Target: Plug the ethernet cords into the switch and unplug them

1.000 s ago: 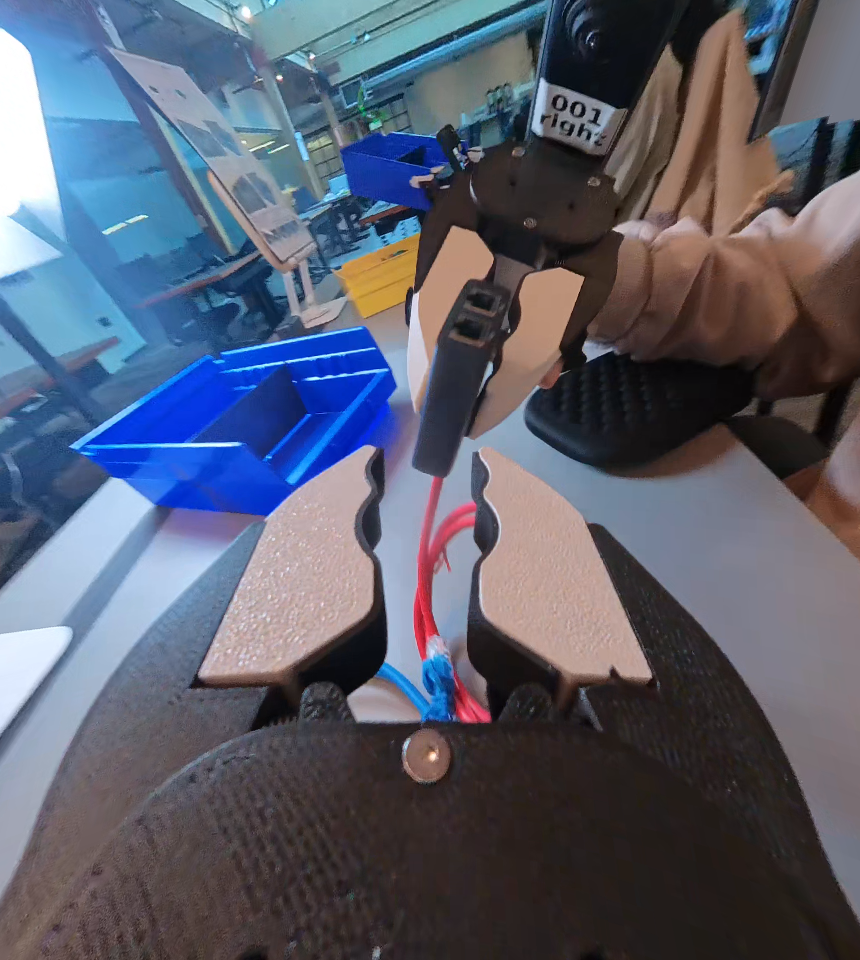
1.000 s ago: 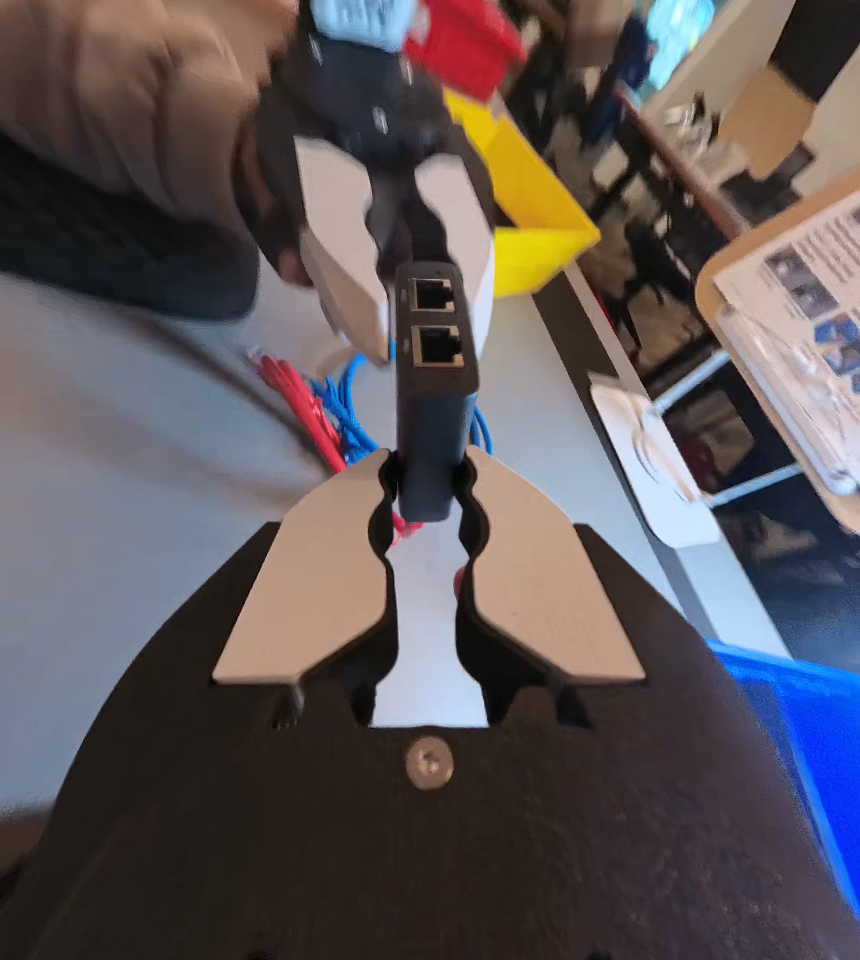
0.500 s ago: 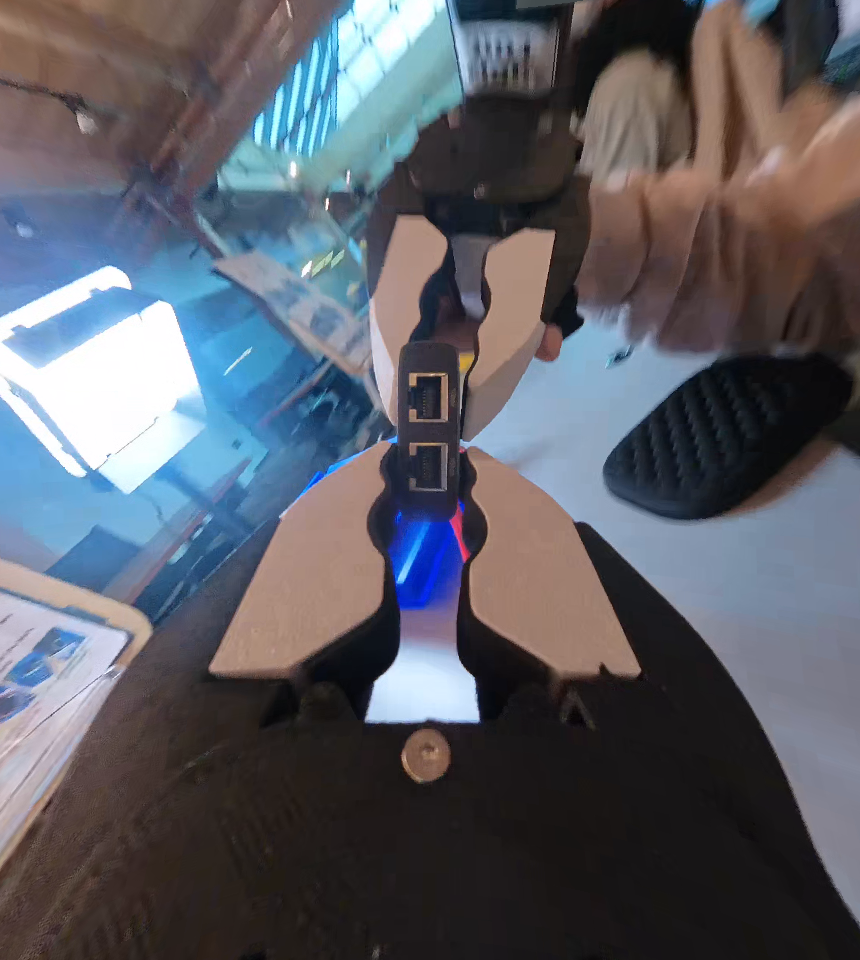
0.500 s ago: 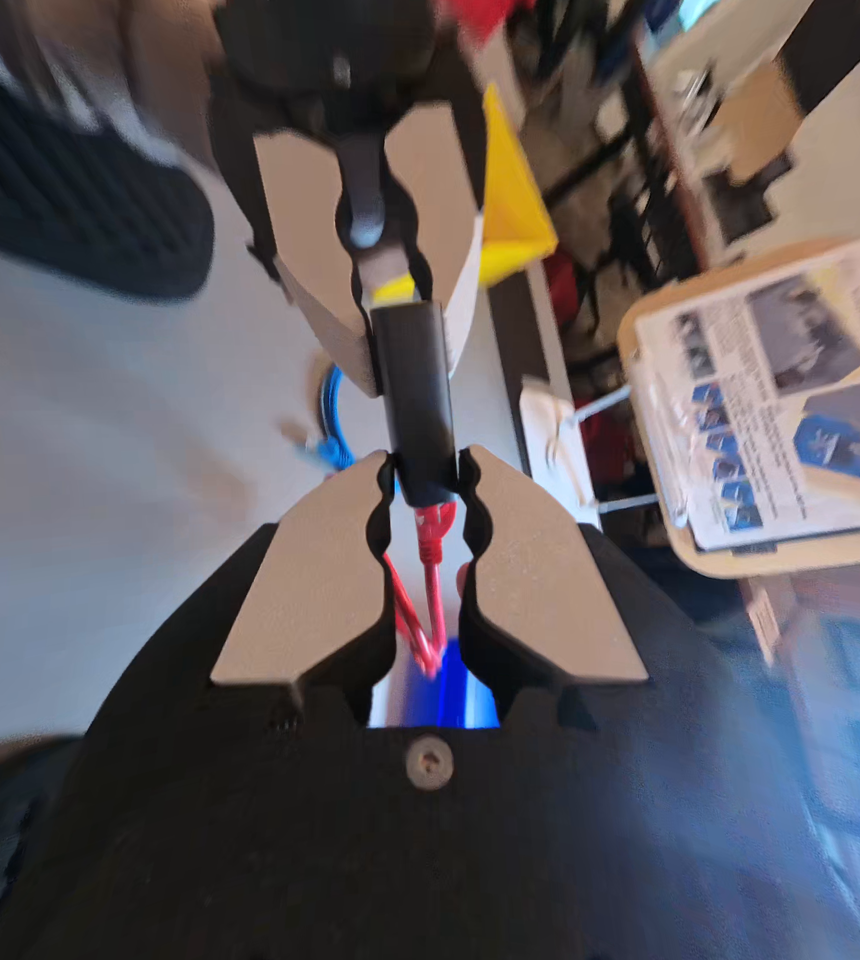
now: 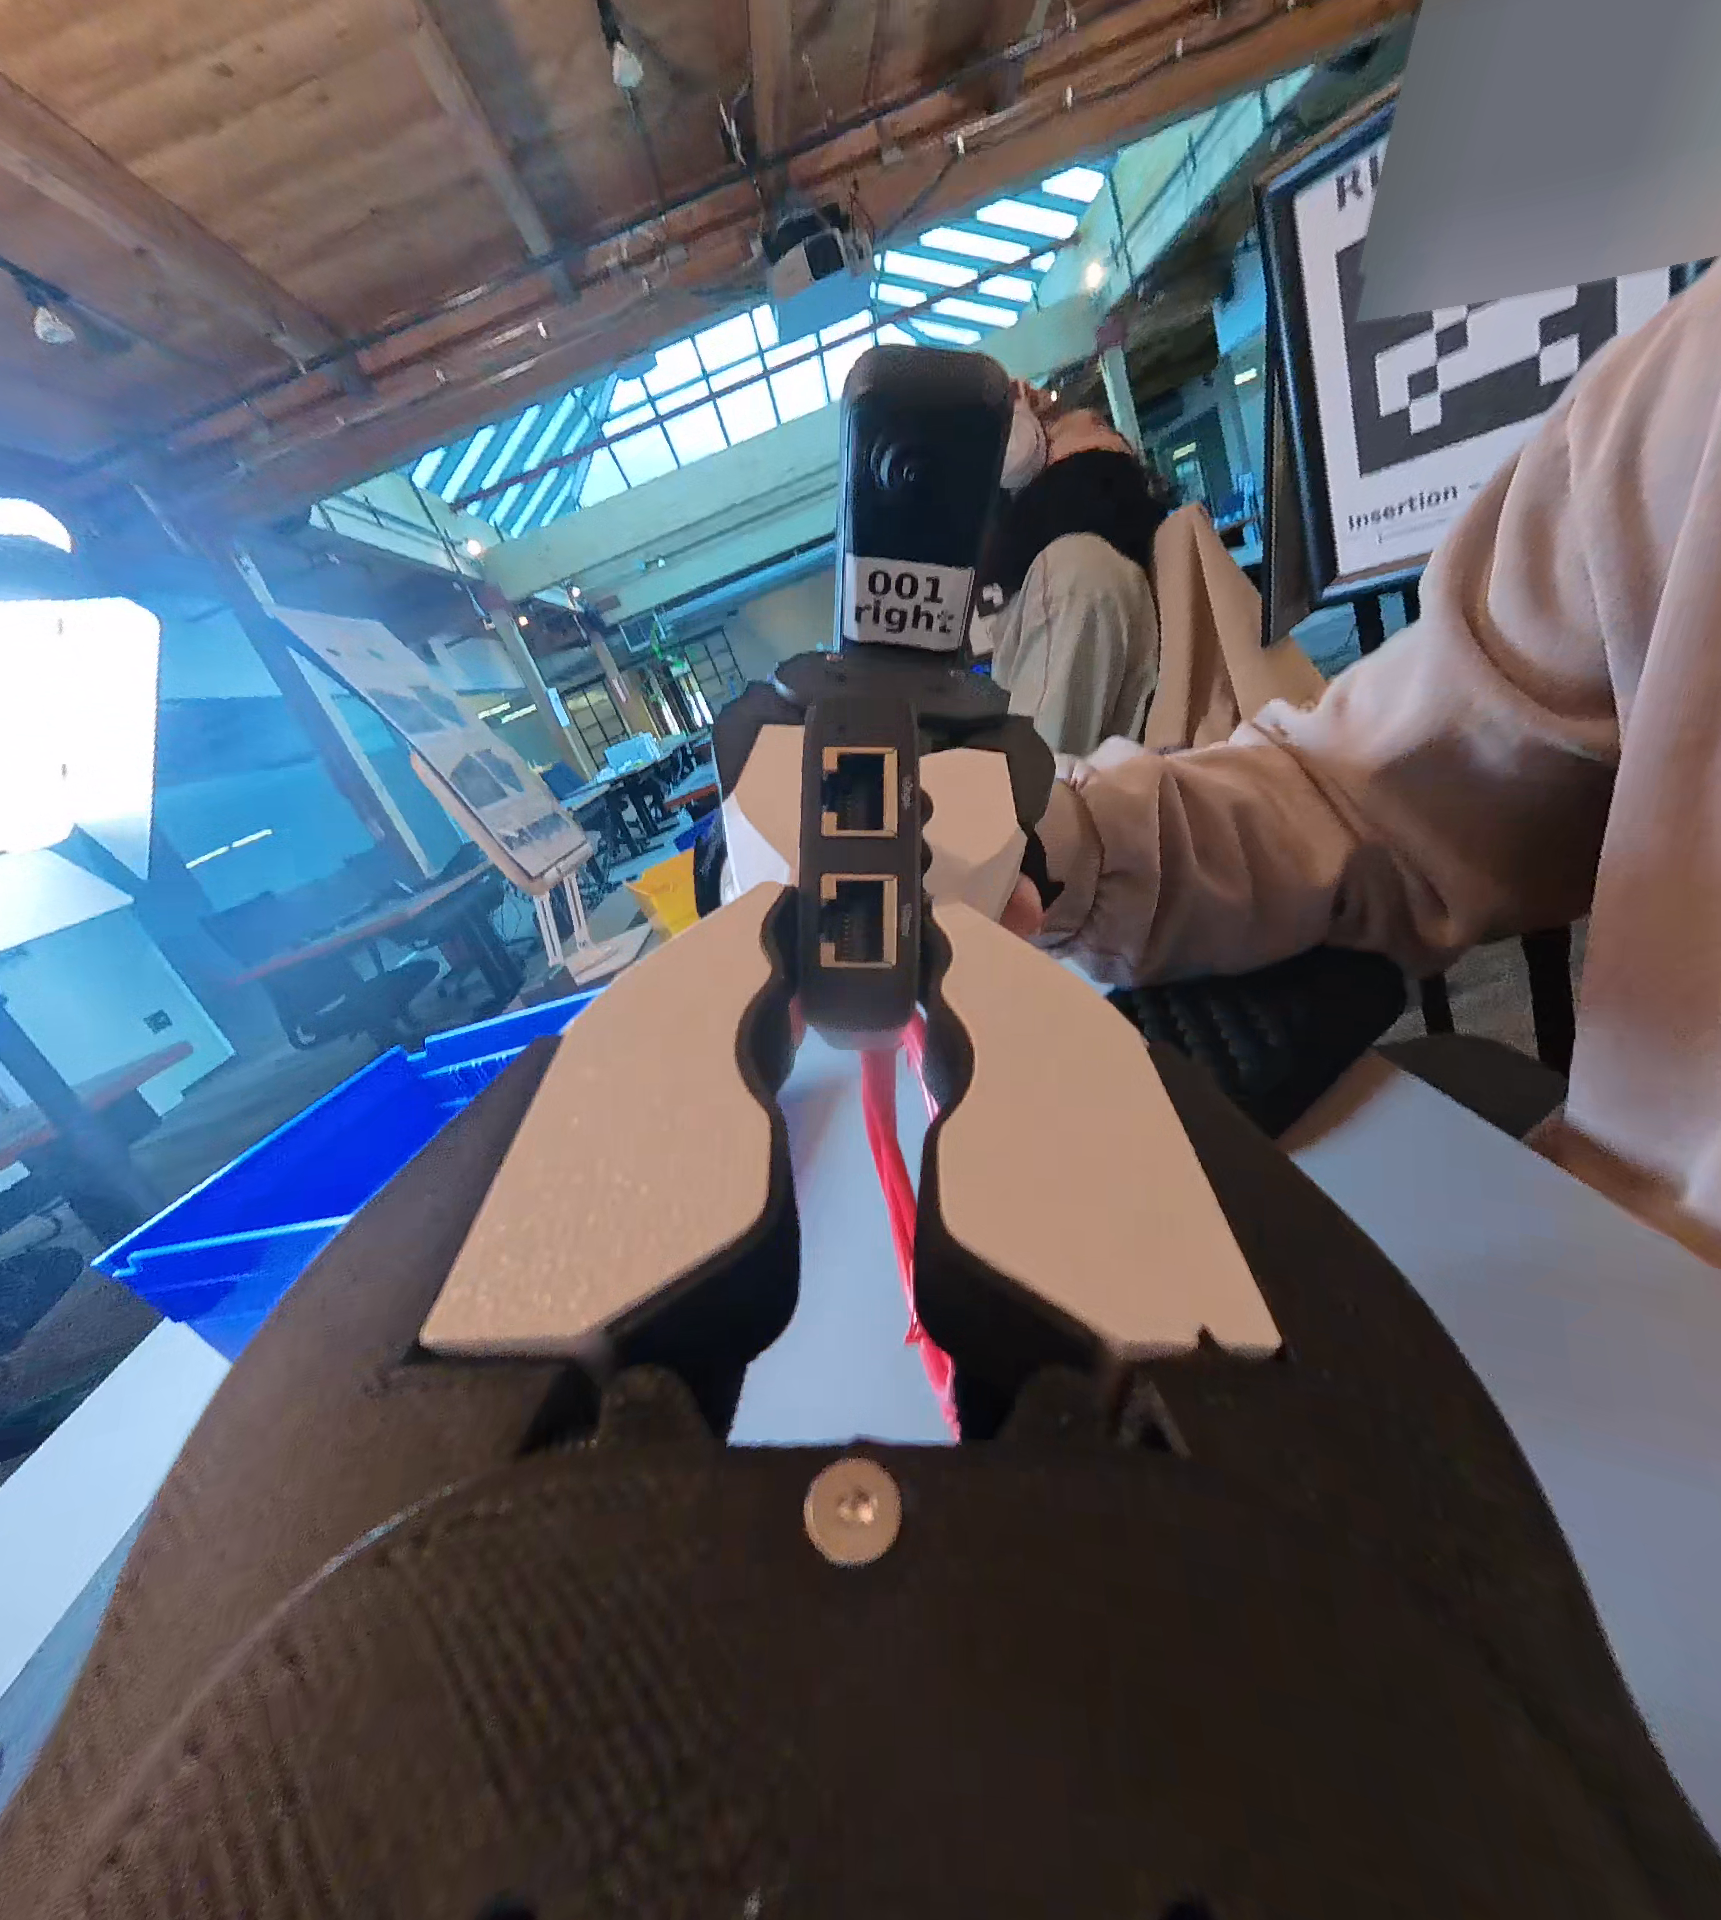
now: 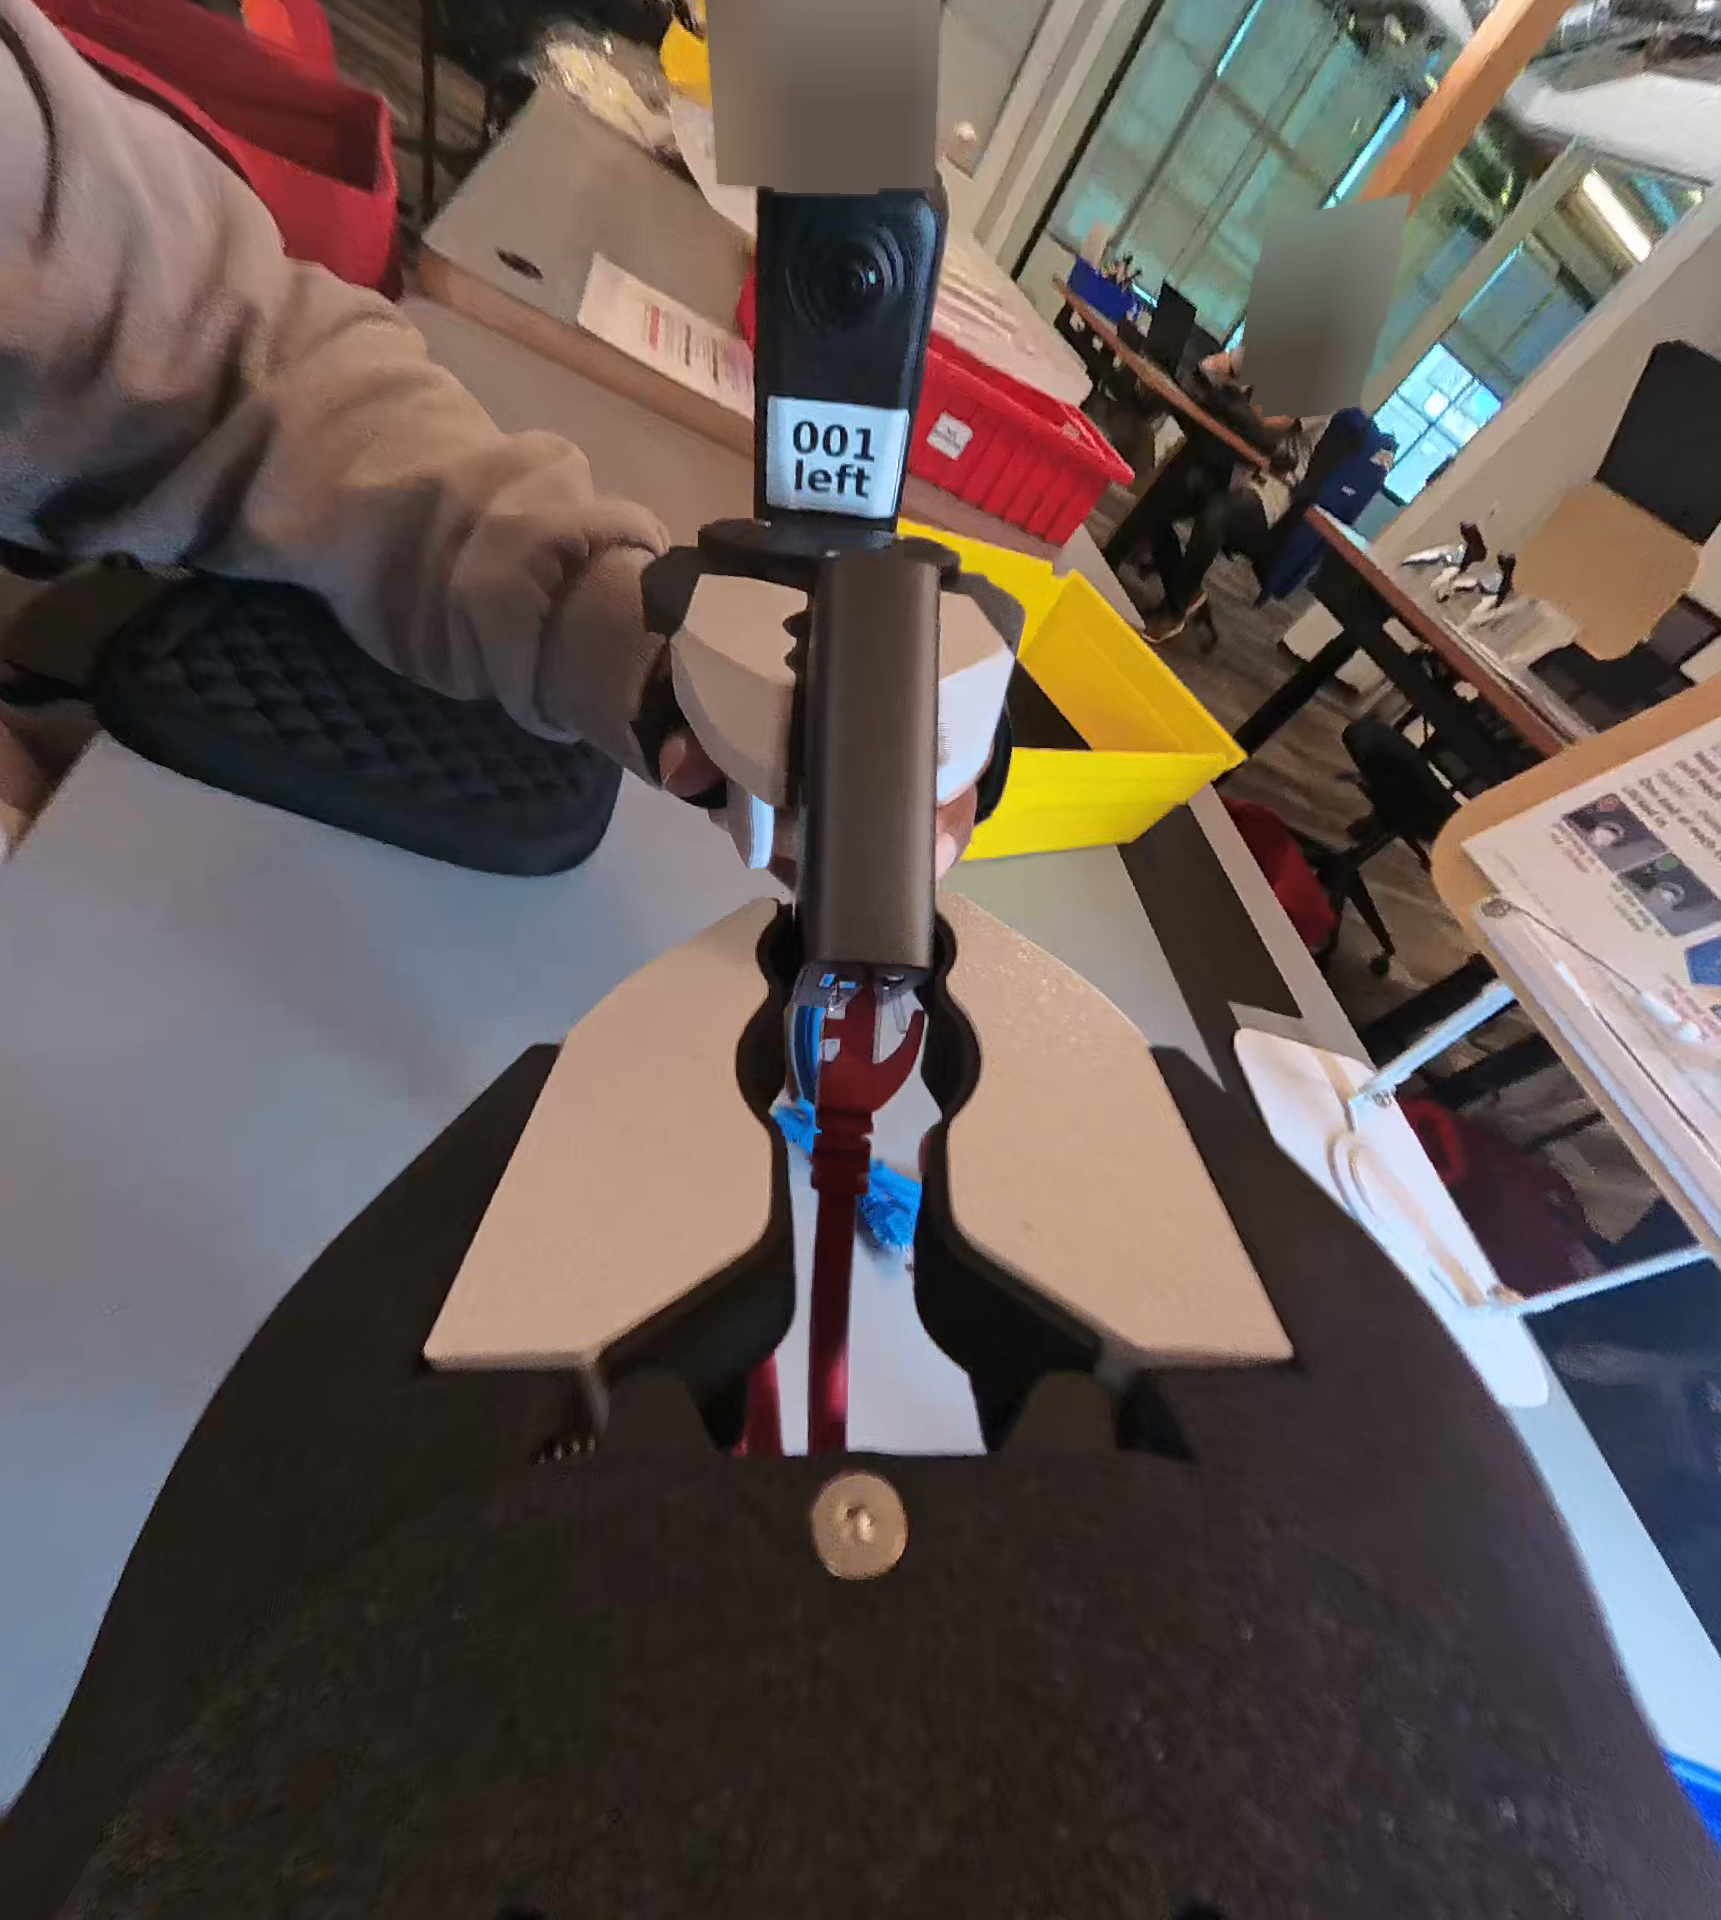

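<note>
The pale grey bench [image 6: 212,1039] runs under both grippers, carrying a blue bin [image 5: 316,1174] at its far left edge in the left wrist view, a yellow bin [image 6: 1116,748] by its far edge in the right wrist view, and a black mesh chair back [image 6: 347,717] beside a person's beige sleeve [image 5: 1458,779]. Against the pictures of a second ago, where the left gripper stood apart from the switch with its jaws spread and only the right gripper held it, and half a second ago, where both views were blurred in motion, the views are now sharp and level and the black switch [image 5: 861,873] is held from both ends. The left gripper [image 5: 856,997] has its jaws closed on the switch's nearer end, the two empty ports on the face turned toward its camera, while the right gripper [image 5: 866,790] clamps the farther end. In the right wrist view the right gripper [image 6: 861,935] pinches the switch [image 6: 868,769] at its lower end and the left gripper [image 6: 835,665] grips the upper part. A red ethernet cord [image 6: 835,1226] is plugged into the switch's end and hangs down between the right jaws; a blue ethernet cord [image 6: 887,1210] sits plugged just beside it, its cable on the bench below.
</note>
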A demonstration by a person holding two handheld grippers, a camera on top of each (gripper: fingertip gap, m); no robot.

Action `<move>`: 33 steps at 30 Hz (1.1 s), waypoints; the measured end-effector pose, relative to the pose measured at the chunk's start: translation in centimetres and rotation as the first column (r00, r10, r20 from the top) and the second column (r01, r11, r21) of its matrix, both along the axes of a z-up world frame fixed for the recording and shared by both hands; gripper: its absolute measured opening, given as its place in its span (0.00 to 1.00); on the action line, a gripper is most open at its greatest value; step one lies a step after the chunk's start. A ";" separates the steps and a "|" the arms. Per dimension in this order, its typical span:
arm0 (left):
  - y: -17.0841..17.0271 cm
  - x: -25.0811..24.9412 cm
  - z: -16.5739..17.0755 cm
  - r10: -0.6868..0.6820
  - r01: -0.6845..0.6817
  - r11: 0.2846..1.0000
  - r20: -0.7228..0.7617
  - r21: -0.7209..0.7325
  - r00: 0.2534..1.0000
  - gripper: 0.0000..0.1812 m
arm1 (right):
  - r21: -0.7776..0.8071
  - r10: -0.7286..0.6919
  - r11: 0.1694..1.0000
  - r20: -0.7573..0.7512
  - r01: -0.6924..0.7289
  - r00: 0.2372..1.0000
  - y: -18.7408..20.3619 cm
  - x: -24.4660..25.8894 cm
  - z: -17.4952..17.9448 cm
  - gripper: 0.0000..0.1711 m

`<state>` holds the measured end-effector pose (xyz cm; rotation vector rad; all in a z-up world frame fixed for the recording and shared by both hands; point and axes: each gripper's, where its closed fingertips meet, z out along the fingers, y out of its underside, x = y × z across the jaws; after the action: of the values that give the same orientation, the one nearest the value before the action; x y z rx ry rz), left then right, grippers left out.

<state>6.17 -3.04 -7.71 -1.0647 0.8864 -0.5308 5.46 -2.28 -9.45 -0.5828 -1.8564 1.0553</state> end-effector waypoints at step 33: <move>5.0 -9.0 -16.0 0.151 -0.618 0.514 -0.647 -0.595 0.747 0.09 | 0.544 -0.293 0.773 -0.150 0.327 0.944 7.2 0.4 -7.1 0.13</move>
<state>-2.83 1.99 -23.72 -2.2846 0.8155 -0.1916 5.90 4.96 -16.52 -0.4705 -1.8208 0.2658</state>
